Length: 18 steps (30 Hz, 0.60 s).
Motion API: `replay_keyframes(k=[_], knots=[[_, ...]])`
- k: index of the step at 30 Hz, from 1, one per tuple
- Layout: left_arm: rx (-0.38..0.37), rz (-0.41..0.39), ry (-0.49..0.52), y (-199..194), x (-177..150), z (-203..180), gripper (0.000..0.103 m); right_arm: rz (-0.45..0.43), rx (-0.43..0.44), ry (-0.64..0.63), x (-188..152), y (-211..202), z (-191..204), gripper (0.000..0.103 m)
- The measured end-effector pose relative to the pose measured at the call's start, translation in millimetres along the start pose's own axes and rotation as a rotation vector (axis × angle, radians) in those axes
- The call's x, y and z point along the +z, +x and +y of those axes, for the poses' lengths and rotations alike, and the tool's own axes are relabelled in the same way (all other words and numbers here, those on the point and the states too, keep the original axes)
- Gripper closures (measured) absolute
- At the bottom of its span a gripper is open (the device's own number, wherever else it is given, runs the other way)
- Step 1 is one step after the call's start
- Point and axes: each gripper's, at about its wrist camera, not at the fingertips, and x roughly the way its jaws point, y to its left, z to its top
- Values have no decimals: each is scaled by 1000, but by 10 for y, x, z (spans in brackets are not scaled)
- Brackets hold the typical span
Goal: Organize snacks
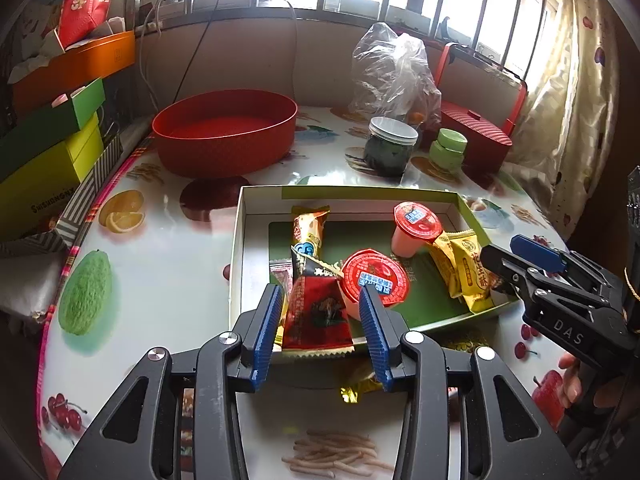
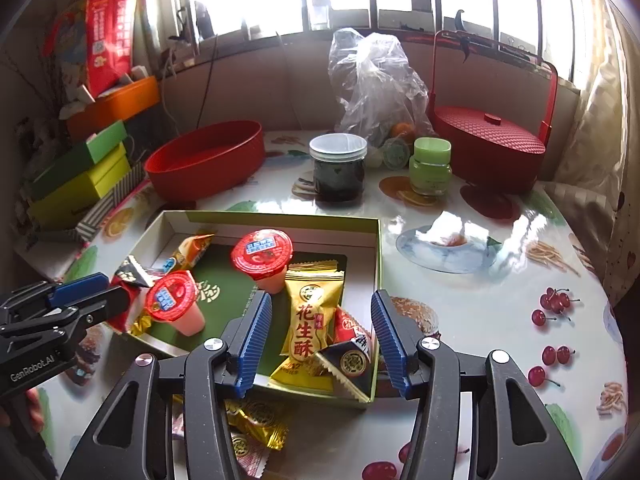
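Closest in, a few gold foil-wrapped candies (image 2: pixel 256 420) sit loose on the bench (image 2: pixel 500 300), right under the right claw (image 2: pixel 320 340) at about 7 o'clock in its view, still outside the box. Those look light and crinkly, so I'd pinch across the fat middle, not the twisted ends.

Both claws hang released over the near edge of the shallow green-lined box (image 1: pixel 240 240). The left claw (image 1: pixel 320 320) has its blue pads either side of a red and black wrapped snack (image 1: pixel 316 316) without pressing on it, so nothing is gripped. The right claw is the same deal, pads open around the yellow peanut-crisp packet (image 2: pixel 310 320) and a small dark triangular packet (image 2: pixel 348 358), holding neither.

The packets are all soft pillow-type wrappers, glossy, probably slippery, and the stuff inside likely crumbles, so a gentle squeeze across the width seems right.

A bit further in are two jelly cups with red foil lids, the near jelly cup (image 1: pixel 374 278) at 1 o'clock from the left claw, the far jelly cup (image 1: pixel 416 230) beyond it. Stiffer than the packets but tapered and smooth, so grab the sides low and keep them upright. An orange bar packet (image 1: pixel 310 226) lies at 12 o'clock.

Way at the back: an empty red oval tray (image 1: pixel 224 136), a dark jar with a white lid (image 1: pixel 390 146), a small green jar (image 1: pixel 450 150) and a red lidded basket (image 2: pixel 492 144).
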Motion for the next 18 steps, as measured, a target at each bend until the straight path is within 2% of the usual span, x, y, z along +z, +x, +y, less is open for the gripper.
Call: replay_keyframes(k=[8,18], knots=[[-6,-22,7,-163,-89,-18,61,-7,23,-3,-107,-149,1,51],[-25,-12,4,-280,-286,-37,61,19,127,-56,-346,-298,80,50]])
